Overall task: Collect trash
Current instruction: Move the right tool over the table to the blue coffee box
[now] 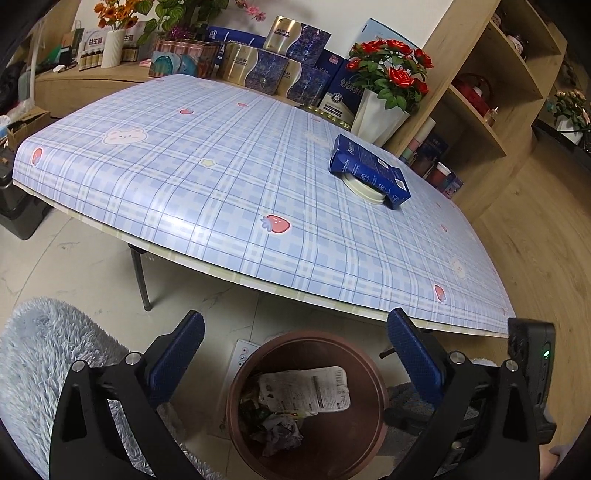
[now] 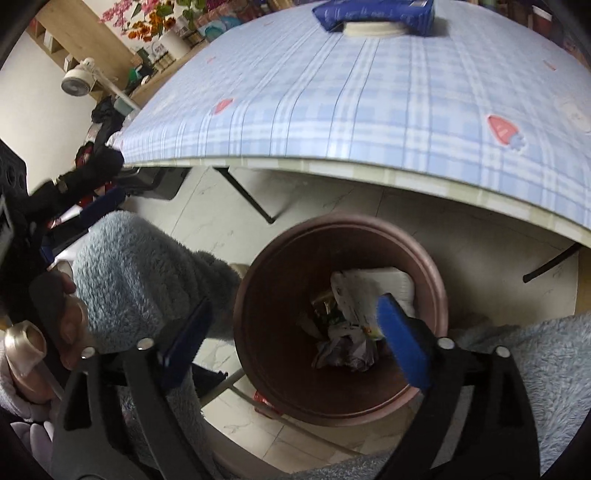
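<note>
A brown round trash bin (image 1: 369, 373) stands on the floor in front of the table; it also shows in the right wrist view (image 2: 424, 254). Inside lie a white printed wrapper (image 1: 314, 387), crumpled paper (image 2: 343, 350) and other scraps. My left gripper (image 1: 295, 332) is open and empty above the bin's near side. My right gripper (image 2: 295, 314) is open and empty over the bin's mouth. On the table a blue carton (image 1: 369, 171) lies across a white round lid (image 1: 360, 188), far right; both show at the top of the right wrist view (image 2: 373, 13).
The table wears a blue plaid cloth (image 1: 221, 166). Gift boxes (image 1: 258, 62) and a vase of red roses (image 1: 388, 92) line its far side by a wooden shelf (image 1: 480, 92). A grey fluffy rug (image 1: 55, 350) lies left of the bin. A table leg (image 1: 142, 277) stands behind.
</note>
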`<action>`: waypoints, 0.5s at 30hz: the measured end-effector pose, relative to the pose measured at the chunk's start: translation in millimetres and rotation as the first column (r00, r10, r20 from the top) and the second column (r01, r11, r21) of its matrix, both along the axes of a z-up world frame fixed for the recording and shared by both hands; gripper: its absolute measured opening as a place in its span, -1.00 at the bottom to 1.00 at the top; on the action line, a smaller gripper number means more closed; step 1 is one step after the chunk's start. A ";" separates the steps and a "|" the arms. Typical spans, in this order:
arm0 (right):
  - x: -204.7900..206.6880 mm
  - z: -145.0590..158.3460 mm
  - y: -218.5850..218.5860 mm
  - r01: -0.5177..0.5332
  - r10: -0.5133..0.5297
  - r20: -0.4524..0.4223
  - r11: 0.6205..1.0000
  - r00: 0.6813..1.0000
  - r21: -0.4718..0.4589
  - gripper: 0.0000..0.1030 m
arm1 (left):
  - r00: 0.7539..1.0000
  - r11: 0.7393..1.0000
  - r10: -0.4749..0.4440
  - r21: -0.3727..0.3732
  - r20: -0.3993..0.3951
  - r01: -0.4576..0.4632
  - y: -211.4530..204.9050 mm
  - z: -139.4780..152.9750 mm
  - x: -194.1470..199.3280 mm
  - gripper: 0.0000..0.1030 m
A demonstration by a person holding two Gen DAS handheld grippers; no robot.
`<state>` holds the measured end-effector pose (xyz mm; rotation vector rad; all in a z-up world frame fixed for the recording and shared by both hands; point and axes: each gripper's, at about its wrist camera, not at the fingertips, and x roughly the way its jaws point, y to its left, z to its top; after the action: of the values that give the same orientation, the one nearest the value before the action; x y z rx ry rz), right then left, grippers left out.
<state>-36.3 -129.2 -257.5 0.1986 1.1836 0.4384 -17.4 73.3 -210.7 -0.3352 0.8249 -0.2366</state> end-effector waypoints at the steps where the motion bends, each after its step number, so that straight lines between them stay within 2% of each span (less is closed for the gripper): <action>1: 1.7 1.8 -2.3 0.015 -0.015 0.008 1.000 1.000 -0.007 0.85 | 1.000 1.000 -0.001 0.002 0.001 0.001 -0.5 0.2 -0.1 0.88; 7: 8.3 22.8 -35.7 0.156 -0.155 0.101 0.988 0.983 -0.008 0.89 | 1.000 1.000 -0.017 0.025 0.000 0.017 -6.3 0.0 0.9 0.88; 9: 12.8 30.0 -48.4 0.201 -0.193 0.143 0.979 0.971 -0.037 0.89 | 1.000 0.999 -0.023 0.033 -0.001 0.023 -8.5 0.2 2.1 0.88; 15: 38.4 47.2 -73.5 0.241 -0.202 0.239 0.960 0.950 -0.146 0.89 | 1.000 0.999 -0.018 0.043 -0.008 0.019 -8.9 7.1 15.9 0.88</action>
<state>2.1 -202.7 -210.3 0.1263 0.9599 0.1522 -1.5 64.4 -203.6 -0.2885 0.8396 -0.2346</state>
